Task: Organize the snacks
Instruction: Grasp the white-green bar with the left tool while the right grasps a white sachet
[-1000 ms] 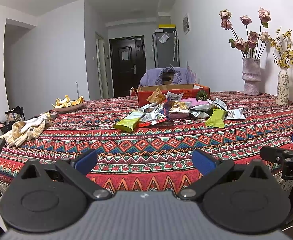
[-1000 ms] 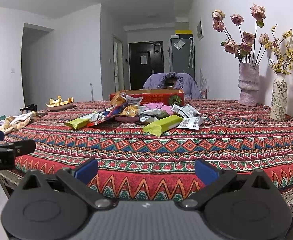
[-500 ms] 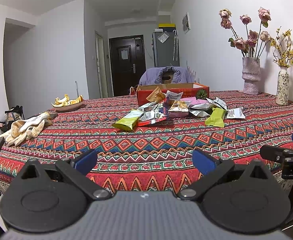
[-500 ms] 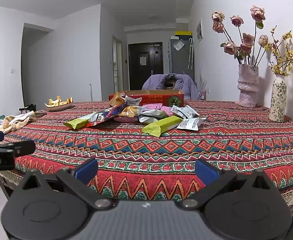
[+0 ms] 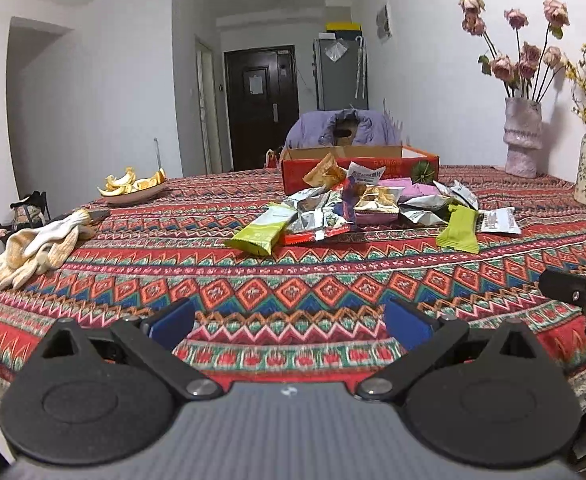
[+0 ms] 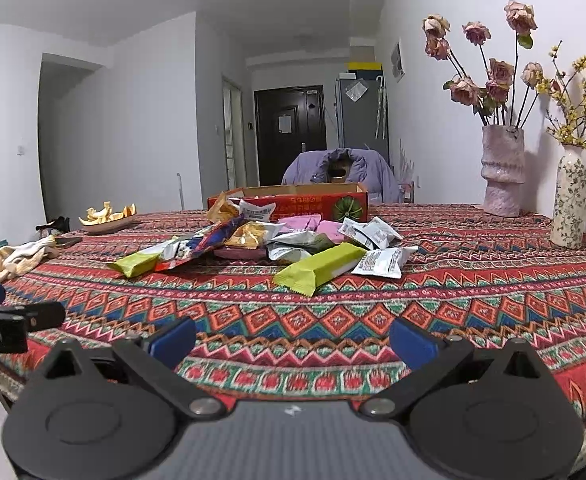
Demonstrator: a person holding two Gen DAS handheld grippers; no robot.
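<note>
Blue-padded tongs wide apart, empty

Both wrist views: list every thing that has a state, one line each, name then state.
left gripper: open, empty
right gripper: open, empty
red cardboard box: open-topped
snack packets: heaped loose on the tablecloth, outside the box
black door: closed
work gloves: lying crumpled
</note>
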